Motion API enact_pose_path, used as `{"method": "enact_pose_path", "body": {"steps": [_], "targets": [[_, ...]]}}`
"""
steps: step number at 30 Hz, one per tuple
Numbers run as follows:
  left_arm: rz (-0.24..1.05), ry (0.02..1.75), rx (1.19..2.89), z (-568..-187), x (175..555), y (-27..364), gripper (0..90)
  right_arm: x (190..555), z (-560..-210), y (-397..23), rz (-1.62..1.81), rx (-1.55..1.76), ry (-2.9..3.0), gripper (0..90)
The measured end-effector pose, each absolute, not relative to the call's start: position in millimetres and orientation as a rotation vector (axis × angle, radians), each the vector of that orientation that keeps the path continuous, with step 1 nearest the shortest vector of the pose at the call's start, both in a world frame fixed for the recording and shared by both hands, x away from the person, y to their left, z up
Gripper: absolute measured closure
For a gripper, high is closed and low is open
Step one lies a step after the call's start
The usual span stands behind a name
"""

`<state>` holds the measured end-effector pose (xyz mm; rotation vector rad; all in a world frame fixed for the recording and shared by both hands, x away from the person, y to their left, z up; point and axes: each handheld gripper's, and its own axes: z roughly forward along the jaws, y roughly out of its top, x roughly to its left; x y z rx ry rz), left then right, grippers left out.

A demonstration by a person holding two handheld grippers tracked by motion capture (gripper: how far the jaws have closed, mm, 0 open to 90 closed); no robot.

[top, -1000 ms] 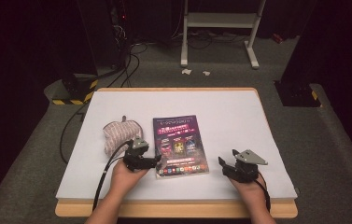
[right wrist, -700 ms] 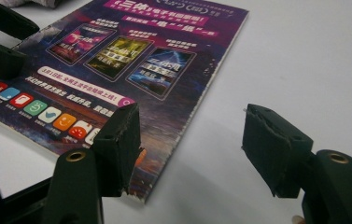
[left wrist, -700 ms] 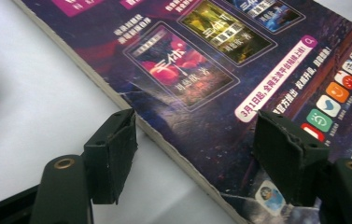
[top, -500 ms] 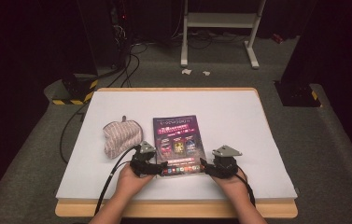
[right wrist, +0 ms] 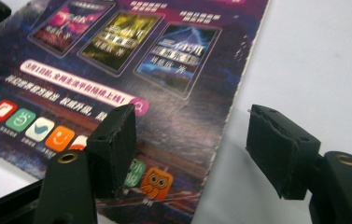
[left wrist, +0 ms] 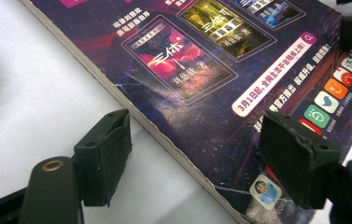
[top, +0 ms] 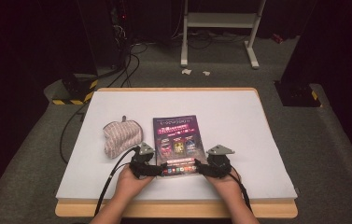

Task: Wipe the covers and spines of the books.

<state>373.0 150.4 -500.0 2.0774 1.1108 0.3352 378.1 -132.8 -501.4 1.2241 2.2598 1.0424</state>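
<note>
1. Nearest the table's front edge, two hands come in, each carrying a gripper. The left gripper (top: 160, 169) sits at the near left corner of the book (top: 176, 143), the right gripper (top: 200, 169) at the near right corner.
2. Left gripper view: jaws spread wide and just been opening, one pad (left wrist: 104, 156) on the bare white table (top: 239, 121) beside the spine, the other pad (left wrist: 295, 156) over the cover. The book's edge lies between them, nothing pinched.
3. Right gripper view: jaws apart too, one pad (right wrist: 114, 144) over the cover's app icons, the other (right wrist: 276, 147) out over the table past the page edge. No squeeze on the book here either.
4. The book itself lies flat, cover up, near the middle of the table toward the front, purple cover with three small pictures across it.
5. Risk, as I read it: with both jaw pairs straddling corners of a flat book, closing could just skid a pad across the glossy cover or nudge the book along the table instead of getting under it. A catch on the cover alone could bend or crease it.
6. A striped cloth pouch (top: 122, 138) lies just left of the book, apart from it; a sideways shove could run the book into it.
7. Hard to tell: whether either lower pad touches the table, and the cover's small print is blurred. Beyond the table, the floor, cables (top: 127, 65) and a white stand (top: 220, 28) fade into dark.
</note>
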Motion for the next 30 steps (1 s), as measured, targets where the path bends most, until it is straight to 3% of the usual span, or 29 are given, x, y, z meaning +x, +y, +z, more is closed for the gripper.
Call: {"method": "enact_pose_path", "body": {"steps": [30], "targets": [[0.356,1.100,2.086,-499.3,366.7,141.9,28.1,380.4,-503.8,-126.0,1.082,1.322,2.272,31.8]]}}
